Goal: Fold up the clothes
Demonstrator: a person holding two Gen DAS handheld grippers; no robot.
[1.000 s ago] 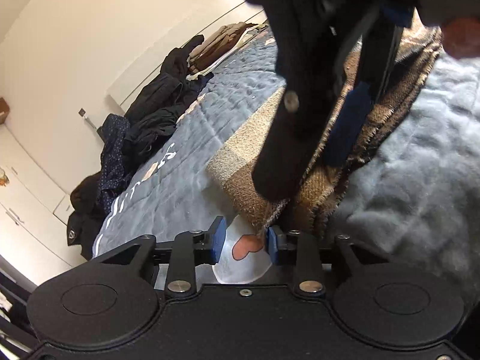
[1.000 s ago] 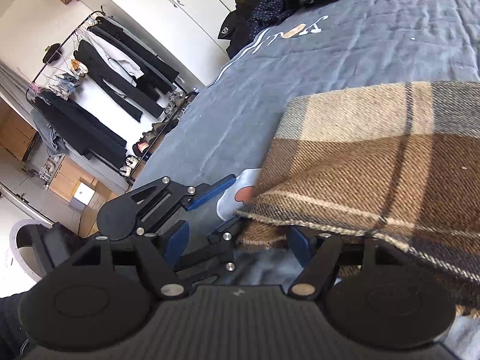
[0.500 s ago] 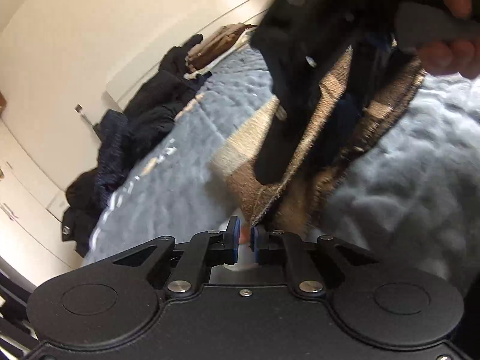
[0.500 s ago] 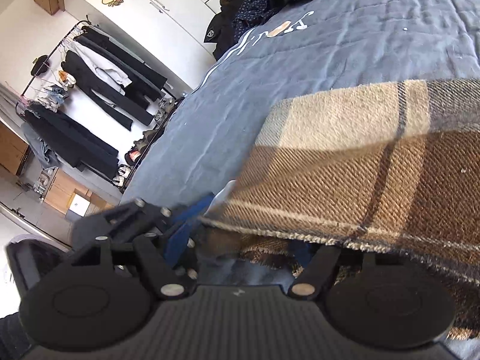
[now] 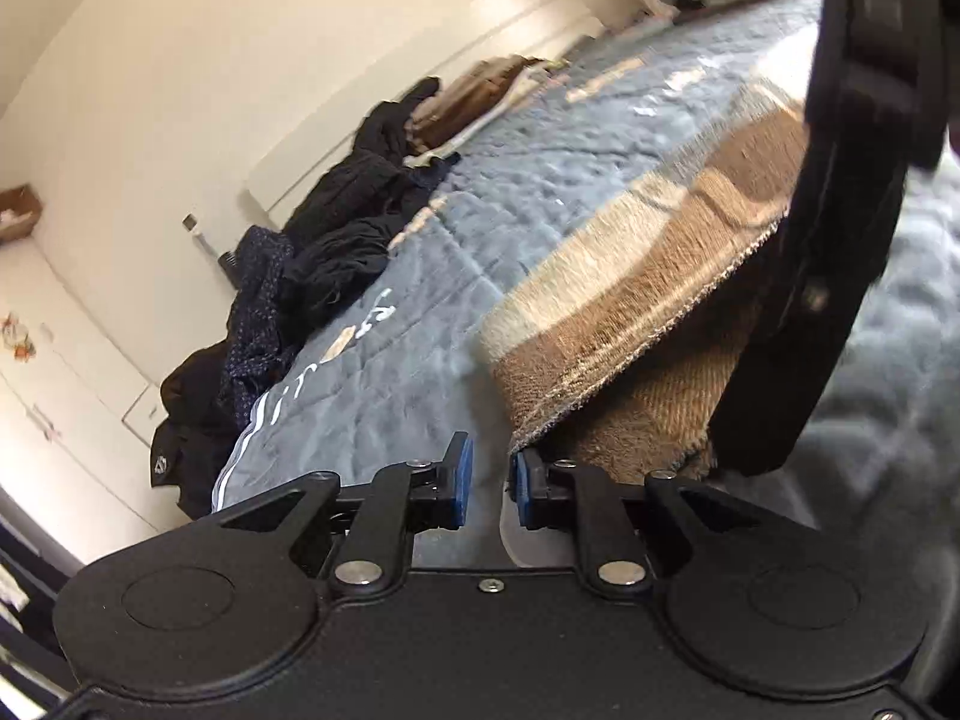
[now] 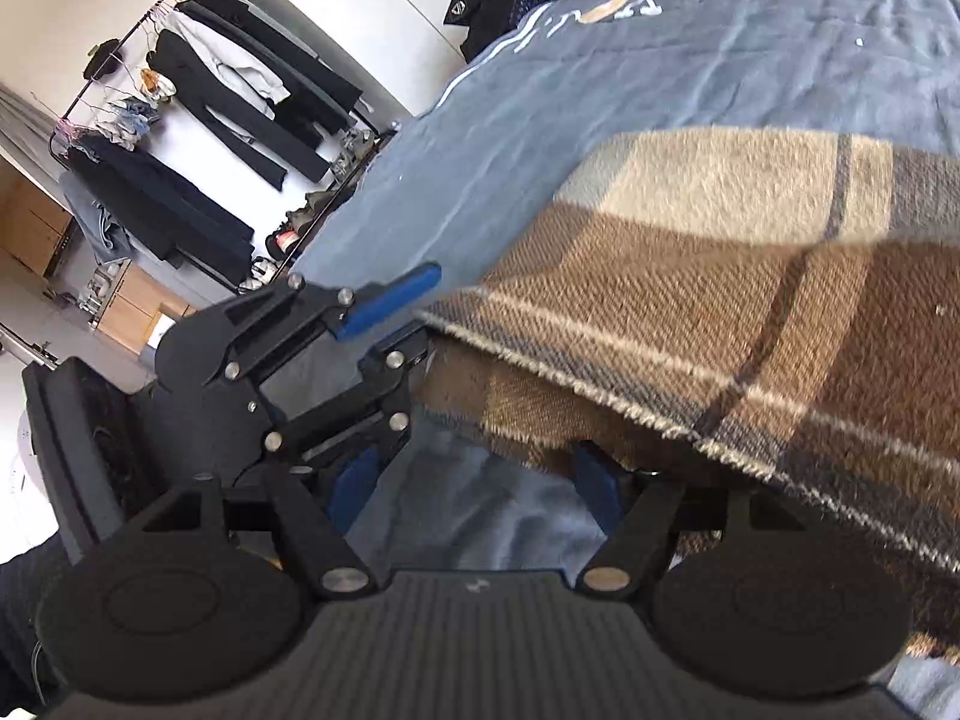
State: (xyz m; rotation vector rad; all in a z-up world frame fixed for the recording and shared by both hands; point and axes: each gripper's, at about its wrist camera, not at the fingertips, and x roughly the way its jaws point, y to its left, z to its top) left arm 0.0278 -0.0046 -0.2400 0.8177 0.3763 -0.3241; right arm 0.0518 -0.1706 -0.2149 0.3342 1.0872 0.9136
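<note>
The left gripper [image 5: 489,483] has its jaws opening, a narrow gap between the blue pads, and the corner of the brown plaid cloth [image 5: 630,312] lies just beyond at one o'clock, not pinched. The right gripper [image 6: 474,489] stands wide apart, the folded cloth's frayed edge draping over its right finger. The cloth lies doubled on the grey-blue quilt [image 6: 690,78].
</note>
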